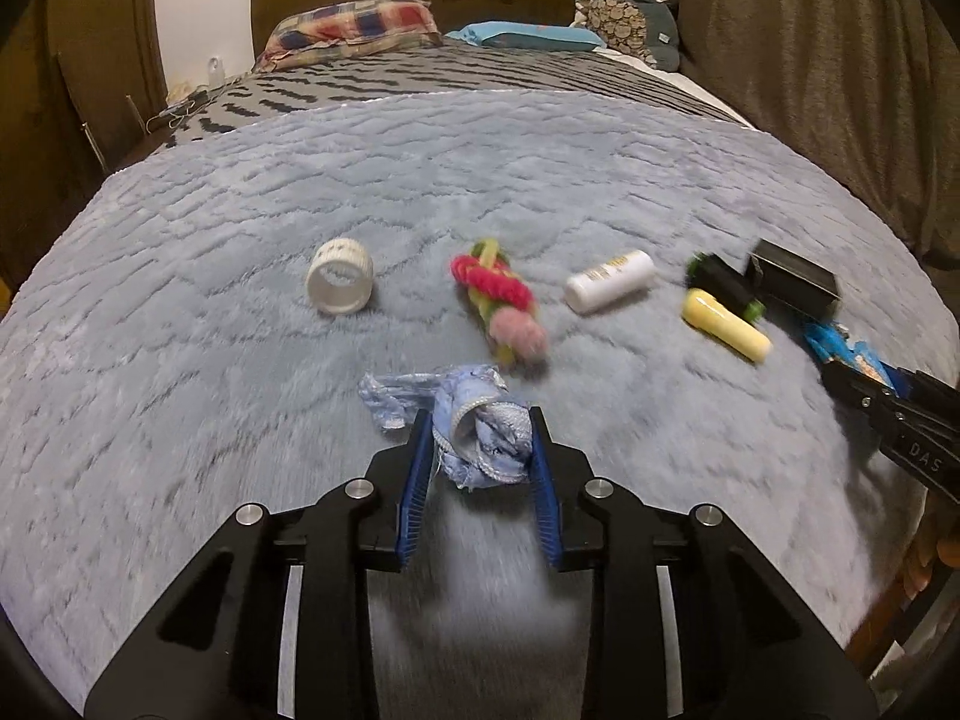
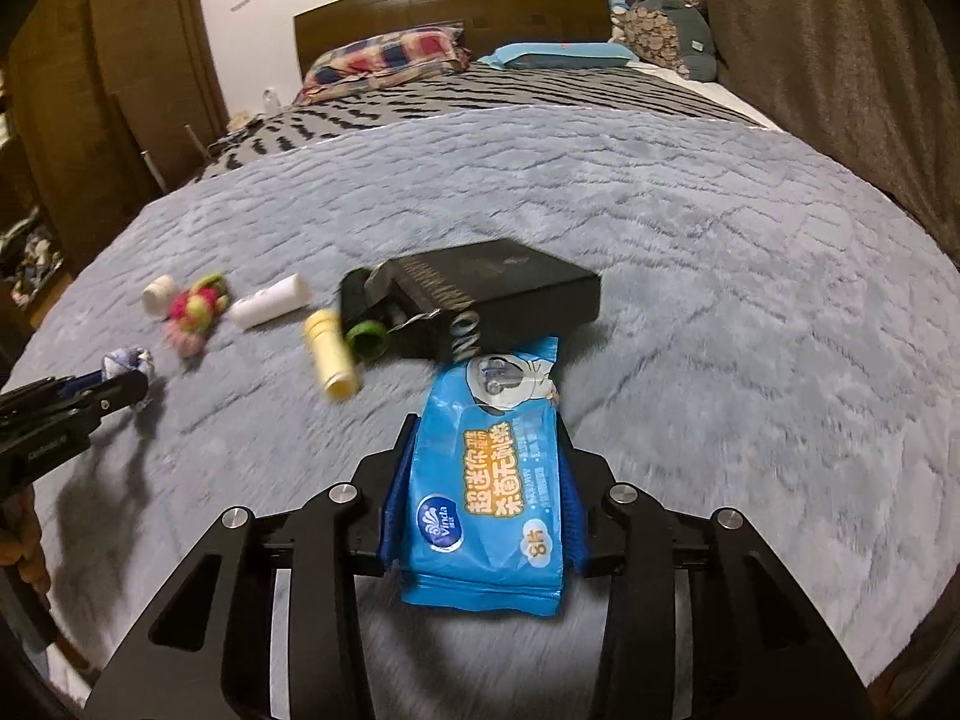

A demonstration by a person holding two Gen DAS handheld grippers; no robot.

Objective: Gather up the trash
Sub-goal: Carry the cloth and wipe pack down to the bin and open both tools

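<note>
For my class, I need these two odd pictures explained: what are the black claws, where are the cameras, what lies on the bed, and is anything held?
No robot: a person holds a two-finger gripper in each hand, each with a forward-looking fisheye camera. The left gripper pinches a crumpled pale blue wrapper. The right gripper clamps a blue wet-wipes pack. On the grey blanket lie a white ring, a pink-and-green yarn toy, a white bottle, a yellow tube, a black green-capped bottle and a black box.
</note>
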